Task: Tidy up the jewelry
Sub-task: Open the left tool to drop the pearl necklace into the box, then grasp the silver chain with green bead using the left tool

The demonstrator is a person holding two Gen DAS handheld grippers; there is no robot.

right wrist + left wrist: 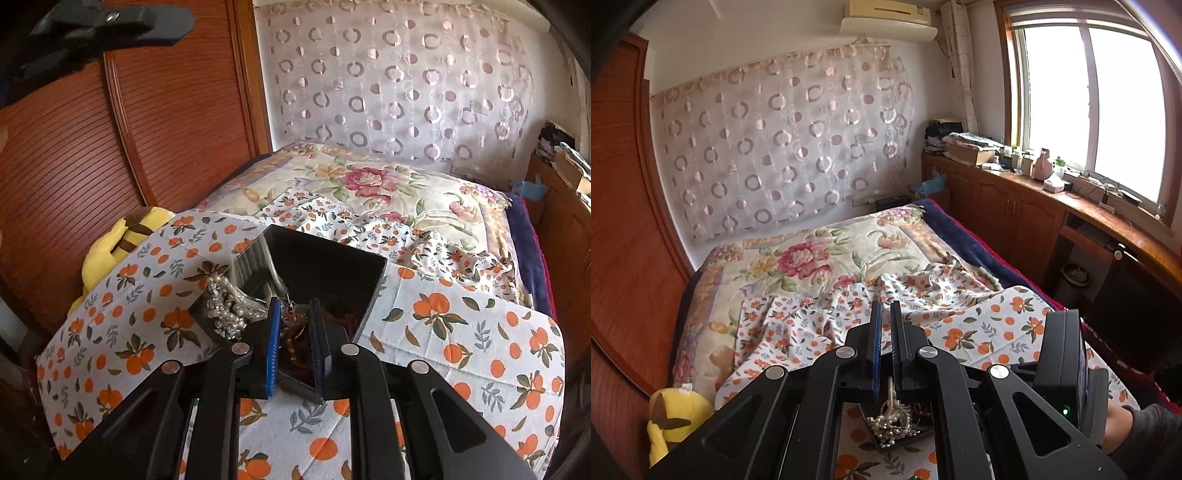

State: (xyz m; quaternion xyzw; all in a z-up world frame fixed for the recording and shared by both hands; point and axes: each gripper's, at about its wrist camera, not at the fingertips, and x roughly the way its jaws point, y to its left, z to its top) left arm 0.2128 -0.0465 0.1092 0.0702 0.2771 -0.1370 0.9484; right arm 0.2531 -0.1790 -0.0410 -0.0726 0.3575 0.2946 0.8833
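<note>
Jewelry point(229, 306) is lying heaped in a black tray point(325, 266) that is sitting on an orange-print cloth point(461, 332) spread over the bed point(369, 177), probably so that small pieces are staying together and showing up against the soft surface. White pearl strands are spilling over the tray's left edge, while darker reddish beads are filling the compartment nearer the middle. The right gripper point(295, 332) is reaching into that compartment with its fingers a little apart and the reddish beads between them; whether the pads are actually pinching a strand I cannot tell. The left gripper point(885, 332) is hovering above the tray with its fingers drawn together, and a pale cord seems to be hanging from between them down toward the pearl heap point(890, 424), likely to lift one strand free of the tangle.
</note>
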